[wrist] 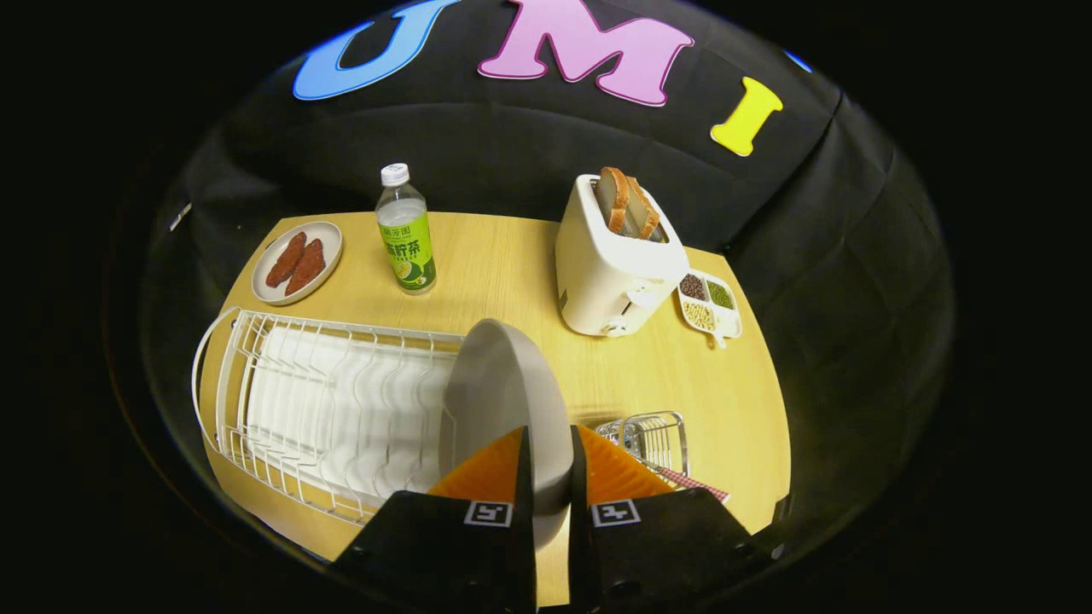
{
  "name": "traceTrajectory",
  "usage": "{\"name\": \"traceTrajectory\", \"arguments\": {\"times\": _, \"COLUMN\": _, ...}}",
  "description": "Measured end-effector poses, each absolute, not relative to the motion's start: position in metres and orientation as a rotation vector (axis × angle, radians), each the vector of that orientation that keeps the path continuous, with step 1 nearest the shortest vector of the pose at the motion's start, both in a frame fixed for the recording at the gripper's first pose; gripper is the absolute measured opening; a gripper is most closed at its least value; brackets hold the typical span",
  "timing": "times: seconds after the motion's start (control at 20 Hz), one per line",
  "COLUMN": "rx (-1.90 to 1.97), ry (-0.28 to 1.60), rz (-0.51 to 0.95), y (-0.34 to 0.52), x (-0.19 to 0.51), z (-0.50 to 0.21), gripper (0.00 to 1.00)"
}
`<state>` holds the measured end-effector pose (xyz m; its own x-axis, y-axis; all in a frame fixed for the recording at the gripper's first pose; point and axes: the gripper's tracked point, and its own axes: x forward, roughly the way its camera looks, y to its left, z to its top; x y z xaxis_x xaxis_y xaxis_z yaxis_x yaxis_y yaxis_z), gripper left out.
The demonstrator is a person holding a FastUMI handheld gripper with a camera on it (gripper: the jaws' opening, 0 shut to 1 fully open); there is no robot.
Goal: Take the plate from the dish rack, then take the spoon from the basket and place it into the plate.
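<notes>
Two fingers of the gripper are clamped on the near rim of the grey plate, one on each face, so it is grasping the plate on edge; the plate stands upright at the right end of the white dish rack, and whether it still sits in the wires or has lifted free I cannot tell; the first step, taking the plate out, looks to be in hand; just right of the fingers is a small wire basket on a checked cloth, and the spoon inside it is too hidden to make out; farther off stand a toaster, a bottle, a dish of sausages and a tray of beans; next, by my reckoning, the plate must rise clear of the wires, then be laid flat on bare table near the basket, with care that it does not slip from so narrow a grip.
</notes>
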<state>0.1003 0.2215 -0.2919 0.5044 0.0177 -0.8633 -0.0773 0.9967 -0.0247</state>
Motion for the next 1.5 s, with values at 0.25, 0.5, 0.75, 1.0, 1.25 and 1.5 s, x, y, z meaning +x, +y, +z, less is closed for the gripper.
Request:
{"name": "traceTrajectory", "arguments": {"times": 0.25, "rx": -0.152, "ry": 1.041, "rz": 0.038, "y": 0.227, "x": 0.109, "z": -0.278, "gripper": 0.19}}
{"name": "traceTrajectory", "arguments": {"times": 0.5, "rx": -0.332, "ry": 0.988, "rz": 0.071, "y": 0.242, "x": 0.120, "z": -0.259, "gripper": 0.19}}
{"name": "traceTrajectory", "arguments": {"times": 0.75, "rx": -0.447, "ry": 0.979, "rz": 0.082, "y": 0.253, "x": 0.127, "z": -0.254, "gripper": 0.18}}
{"name": "traceTrajectory", "arguments": {"times": 1.0, "rx": -0.542, "ry": 0.985, "rz": 0.065, "y": 0.256, "x": 0.140, "z": -0.245, "gripper": 0.18}}
{"name": "traceTrajectory", "arguments": {"times": 1.25, "rx": -0.481, "ry": 0.947, "rz": 0.054, "y": 0.254, "x": 0.156, "z": -0.214, "gripper": 0.18}}
{"name": "traceTrajectory", "arguments": {"times": 1.5, "rx": -0.293, "ry": 0.895, "rz": 0.108, "y": 0.243, "x": 0.153, "z": -0.186, "gripper": 0.18}}
